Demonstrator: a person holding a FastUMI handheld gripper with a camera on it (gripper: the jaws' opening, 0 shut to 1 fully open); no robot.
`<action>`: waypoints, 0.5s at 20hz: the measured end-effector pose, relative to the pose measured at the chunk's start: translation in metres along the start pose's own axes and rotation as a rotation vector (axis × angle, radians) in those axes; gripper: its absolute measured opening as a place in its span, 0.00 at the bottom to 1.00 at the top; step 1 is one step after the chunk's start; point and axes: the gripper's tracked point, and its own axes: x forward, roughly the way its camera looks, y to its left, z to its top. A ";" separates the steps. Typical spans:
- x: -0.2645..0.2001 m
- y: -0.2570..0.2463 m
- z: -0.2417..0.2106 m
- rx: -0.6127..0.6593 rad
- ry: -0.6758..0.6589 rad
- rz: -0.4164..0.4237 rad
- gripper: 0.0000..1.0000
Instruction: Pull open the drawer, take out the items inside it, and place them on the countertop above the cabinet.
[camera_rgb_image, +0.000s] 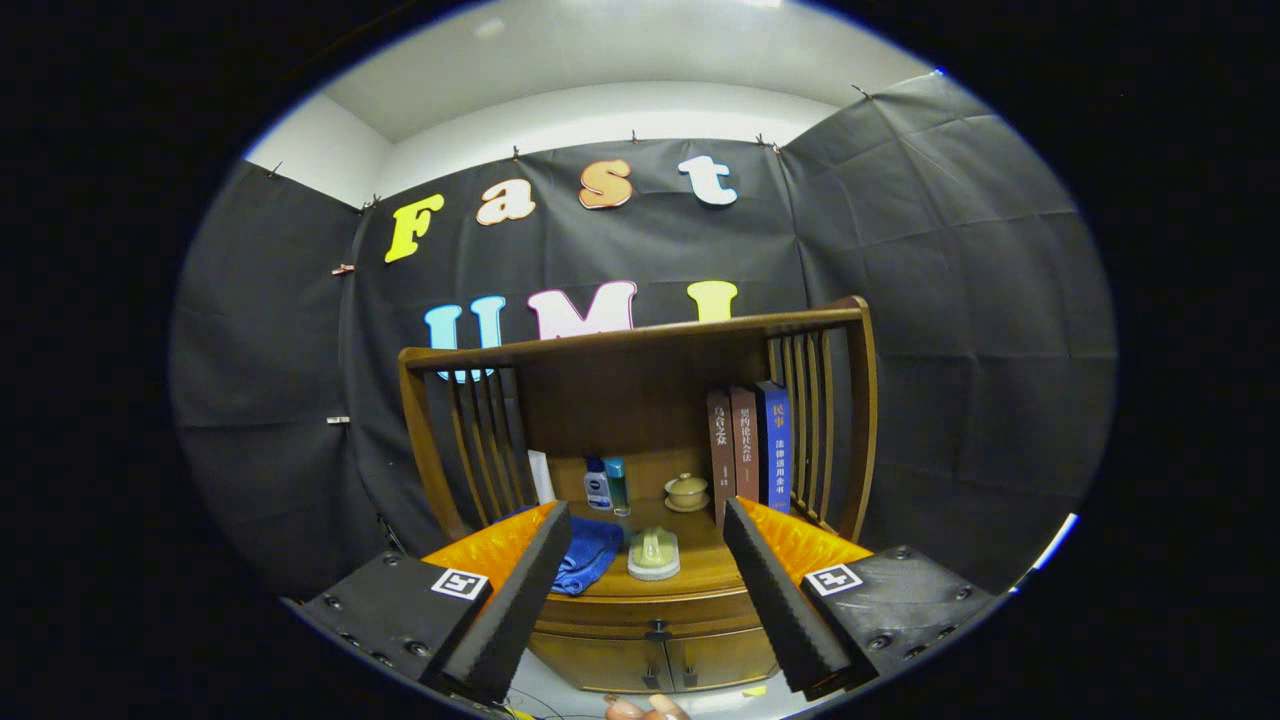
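Wooden cabinet (640, 600) sits beyond your gripper (640, 590), whose fingers are spread wide and hold nothing. Its drawer (650, 612) looks closed, at 12 o'clock just ahead between the fingers, with 1 dark knob (657, 631) at its middle. On the countertop (700, 570) you have 1 blue cloth (588, 552) at 11 o'clock, 1 pale dish (654, 555) beside it, 2 small bottles (607, 485) and 1 lidded cup (686, 490) further back, and 3 upright books (750, 445) at 1 o'clock. Slatted rails (480, 440) close both sides; the front edge is open. Below the drawer are what may be 2 doors (665, 662).
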 end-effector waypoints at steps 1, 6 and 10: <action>-0.002 0.002 0.000 -0.006 -0.001 0.005 0.99; -0.007 0.004 -0.007 -0.012 0.025 0.011 0.99; -0.007 0.005 -0.008 -0.012 0.028 0.015 0.99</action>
